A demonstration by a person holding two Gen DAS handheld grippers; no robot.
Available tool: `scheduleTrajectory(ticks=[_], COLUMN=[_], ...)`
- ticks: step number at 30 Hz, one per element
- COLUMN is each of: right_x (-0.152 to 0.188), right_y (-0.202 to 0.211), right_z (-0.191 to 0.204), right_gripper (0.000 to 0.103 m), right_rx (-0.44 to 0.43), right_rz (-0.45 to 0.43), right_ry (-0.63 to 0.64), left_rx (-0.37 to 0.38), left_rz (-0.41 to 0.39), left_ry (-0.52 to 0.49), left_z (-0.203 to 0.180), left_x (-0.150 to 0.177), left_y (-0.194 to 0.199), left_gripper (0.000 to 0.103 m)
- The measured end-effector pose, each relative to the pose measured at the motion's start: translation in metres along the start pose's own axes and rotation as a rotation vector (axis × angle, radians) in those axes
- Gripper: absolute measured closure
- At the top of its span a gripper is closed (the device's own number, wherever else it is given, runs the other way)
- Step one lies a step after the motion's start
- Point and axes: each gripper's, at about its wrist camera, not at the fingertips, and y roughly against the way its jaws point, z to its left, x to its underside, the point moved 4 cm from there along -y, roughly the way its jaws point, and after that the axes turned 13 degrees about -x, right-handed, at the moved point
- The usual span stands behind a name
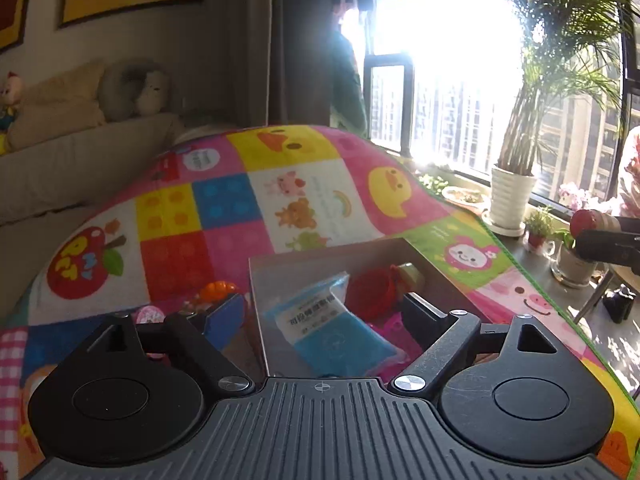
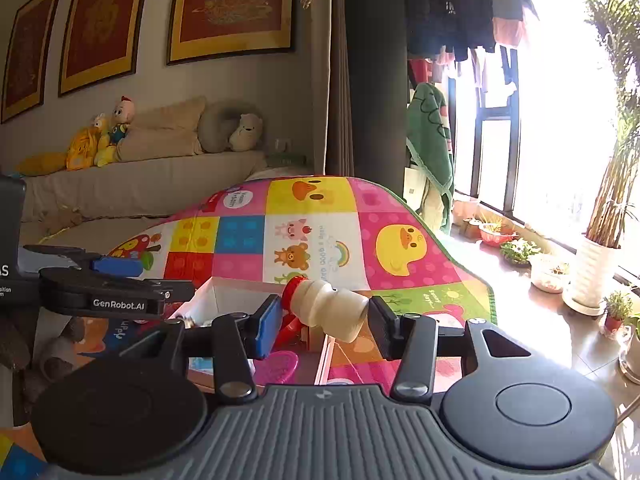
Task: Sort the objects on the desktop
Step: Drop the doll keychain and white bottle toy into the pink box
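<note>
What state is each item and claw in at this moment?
Left claw: open, nothing between its fingers, above the box.
Right claw: shut on the small bottle, lifted.
Small bottle: lying sideways in the grip, red cap on.
Box: open-topped, holding items.
Blue packet: lying in the box, sealed as far as shows.
Red toy: resting in the box.

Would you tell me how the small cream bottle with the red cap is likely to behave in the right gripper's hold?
The cream bottle lies sideways between the right gripper pads, so it may pivot. Its waisted, smooth-looking plastic could slip. It looks small and probably light; set down on its side, it would likely roll.
</note>
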Motion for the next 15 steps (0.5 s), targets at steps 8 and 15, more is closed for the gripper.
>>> scheduleTrajectory(ticks=[8, 15], right_x=[-0.005, -0.041], right_y=[-0.030, -0.105], right_z=[-0.001, -0.005], right_gripper=[0.056, 0.055], right_rx=[-0.045, -0.095], right_rz=[0.046, 0.101], right_ry=[-0.034, -0.118], left_rx=[-0.077, -0.134], left_rz=[0.088, 0.118], left_ry=[0.028, 0.056], left_z=[0.042, 0.067], left_x=[0.045, 0.059], left_y=[0.020, 0.025], left_gripper=[0.007, 0.003])
